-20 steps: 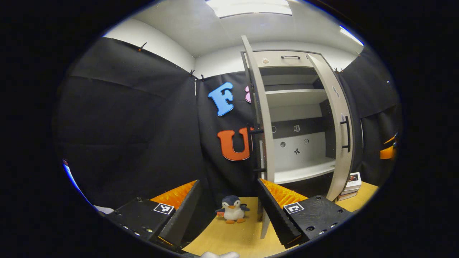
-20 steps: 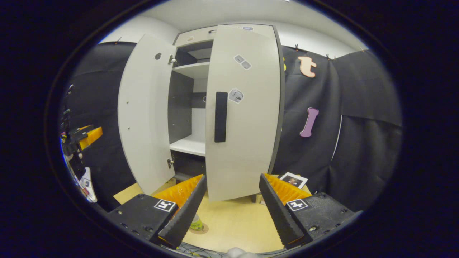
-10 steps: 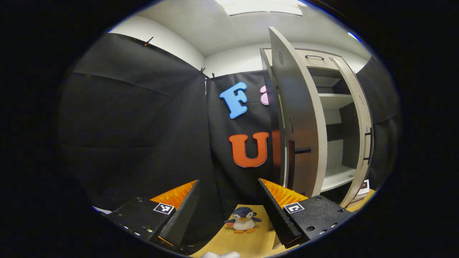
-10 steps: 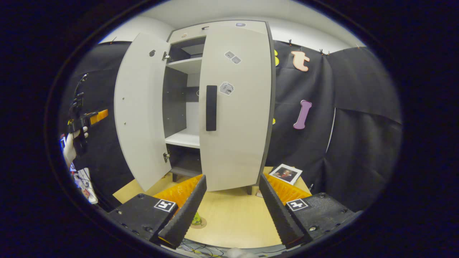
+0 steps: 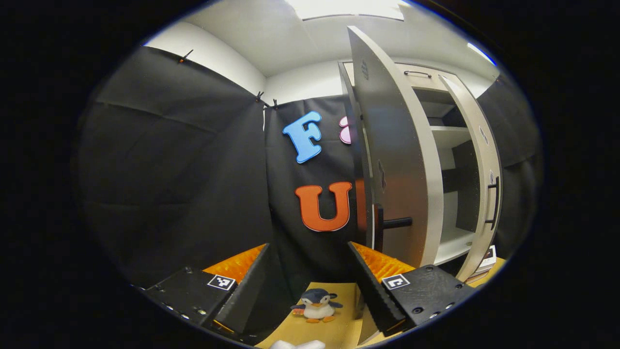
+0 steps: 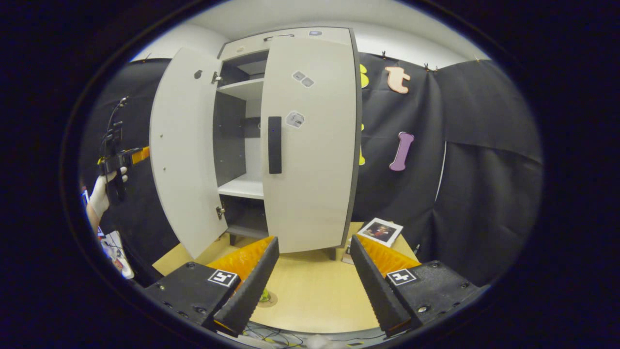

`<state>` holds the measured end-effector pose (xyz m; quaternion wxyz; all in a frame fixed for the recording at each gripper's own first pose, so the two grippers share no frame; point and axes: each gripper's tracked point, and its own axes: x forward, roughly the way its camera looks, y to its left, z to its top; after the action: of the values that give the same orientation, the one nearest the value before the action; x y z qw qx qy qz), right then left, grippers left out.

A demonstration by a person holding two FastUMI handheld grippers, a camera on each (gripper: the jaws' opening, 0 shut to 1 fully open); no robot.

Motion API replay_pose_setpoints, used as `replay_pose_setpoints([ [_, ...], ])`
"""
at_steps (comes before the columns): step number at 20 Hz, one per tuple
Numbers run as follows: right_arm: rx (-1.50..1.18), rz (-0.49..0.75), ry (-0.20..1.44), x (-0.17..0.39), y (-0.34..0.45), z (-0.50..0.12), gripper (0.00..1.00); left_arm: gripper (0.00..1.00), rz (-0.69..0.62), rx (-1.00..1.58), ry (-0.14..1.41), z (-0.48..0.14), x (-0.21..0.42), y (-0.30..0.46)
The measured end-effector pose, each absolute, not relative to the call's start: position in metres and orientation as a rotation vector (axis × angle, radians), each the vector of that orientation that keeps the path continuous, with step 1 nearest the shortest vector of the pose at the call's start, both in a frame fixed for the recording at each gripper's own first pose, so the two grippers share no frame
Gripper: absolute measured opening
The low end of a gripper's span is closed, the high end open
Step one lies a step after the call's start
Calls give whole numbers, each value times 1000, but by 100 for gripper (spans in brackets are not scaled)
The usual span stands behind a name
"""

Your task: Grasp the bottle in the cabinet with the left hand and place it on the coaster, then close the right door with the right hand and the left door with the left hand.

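In the right gripper view the cabinet's right door (image 6: 310, 145) with its black handle (image 6: 274, 144) stands nearly closed. The left door (image 6: 181, 155) hangs wide open. My right gripper (image 6: 310, 286) is open, low over the table and apart from the door. A green sliver of the bottle (image 6: 264, 294) on the coaster (image 6: 269, 299) peeks out beside my left finger. The left gripper (image 6: 138, 155) is held in a gloved hand (image 6: 101, 194) beyond the left door. In the left gripper view my left gripper (image 5: 307, 286) is open, close to the left door's outer face (image 5: 397, 160) and handle (image 5: 395, 223).
A penguin plush (image 5: 315, 305) sits on the wooden table (image 6: 310, 300) by the booth wall. A framed photo (image 6: 380, 231) lies right of the cabinet. The white bottom shelf (image 6: 242, 186) inside is bare. Cables run along the table's front edge.
The right door has swung further toward closed and my right gripper has drawn back from it. My left gripper has moved round to the outer side of the left door.
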<state>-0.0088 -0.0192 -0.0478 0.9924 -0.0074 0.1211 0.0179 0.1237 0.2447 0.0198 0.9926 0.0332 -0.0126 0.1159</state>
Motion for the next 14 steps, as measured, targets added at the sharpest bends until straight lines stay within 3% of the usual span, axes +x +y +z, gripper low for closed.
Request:
replay_pose_setpoints([
  [2, -4, 38, 247, -10, -20, -49, 97, 96, 232, 63, -36, 22, 124, 242],
  [8, 12, 43, 246, -9, -23, -50, 97, 84, 205, 77, -38, 23, 124, 227],
  [14, 11, 58, 235, -9, -23, -46, 97, 88, 143, 79, -38, 25, 120, 190],
])
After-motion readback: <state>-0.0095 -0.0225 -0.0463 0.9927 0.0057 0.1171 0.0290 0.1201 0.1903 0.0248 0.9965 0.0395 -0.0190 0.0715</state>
